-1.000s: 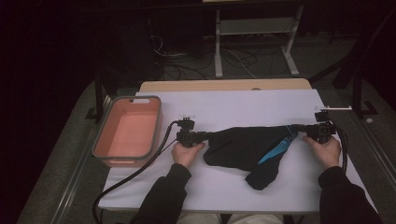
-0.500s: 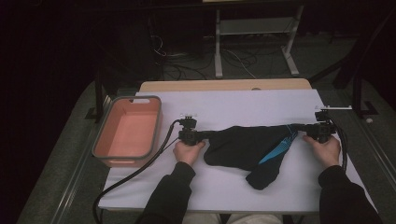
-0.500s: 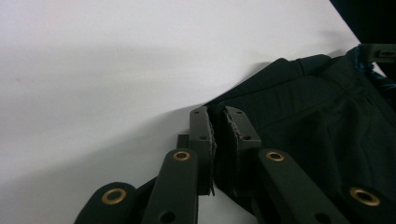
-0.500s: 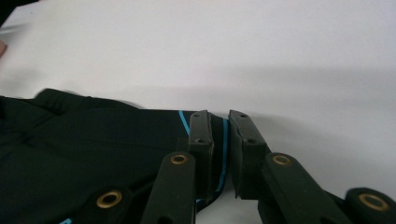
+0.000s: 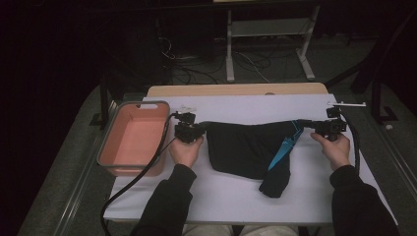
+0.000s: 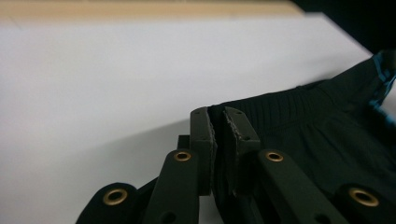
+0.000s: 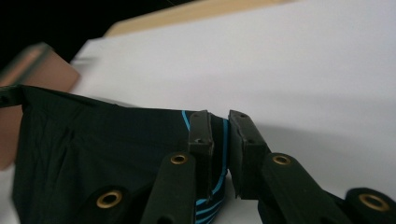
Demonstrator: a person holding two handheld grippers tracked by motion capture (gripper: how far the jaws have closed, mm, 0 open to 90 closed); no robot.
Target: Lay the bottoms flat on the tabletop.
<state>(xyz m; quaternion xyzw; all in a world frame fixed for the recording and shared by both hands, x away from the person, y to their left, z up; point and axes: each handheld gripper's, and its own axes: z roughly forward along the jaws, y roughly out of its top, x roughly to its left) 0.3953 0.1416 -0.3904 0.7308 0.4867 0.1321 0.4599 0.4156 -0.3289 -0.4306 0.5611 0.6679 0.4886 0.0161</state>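
Observation:
A pair of black shorts [image 5: 243, 147] with a blue side stripe [image 5: 281, 151] hangs stretched between my two grippers over the white table [image 5: 221, 199]. My left gripper [image 5: 199, 129] is shut on the left end of the waistband; its jaws have just been closing on that cloth. In the left gripper view the pads [image 6: 203, 128] pinch the black ribbed waistband [image 6: 299, 105]. My right gripper [image 5: 314, 125] is shut on the right end. In the right gripper view the blue-striped cloth [image 7: 225, 135] sits between the fingers [image 7: 200, 130]. One leg droops toward the front edge.
A pink bin [image 5: 105, 147] with a grey rim stands at the table's left edge, close to my left hand. The left gripper's cable [image 5: 142, 169] trails past it off the front. A wooden edge [image 5: 236, 90] borders the far side; dark floor and a metal stand lie beyond.
Both hands have risen a little, the left more. The waistband has come off the table and pulled taut between the grippers.

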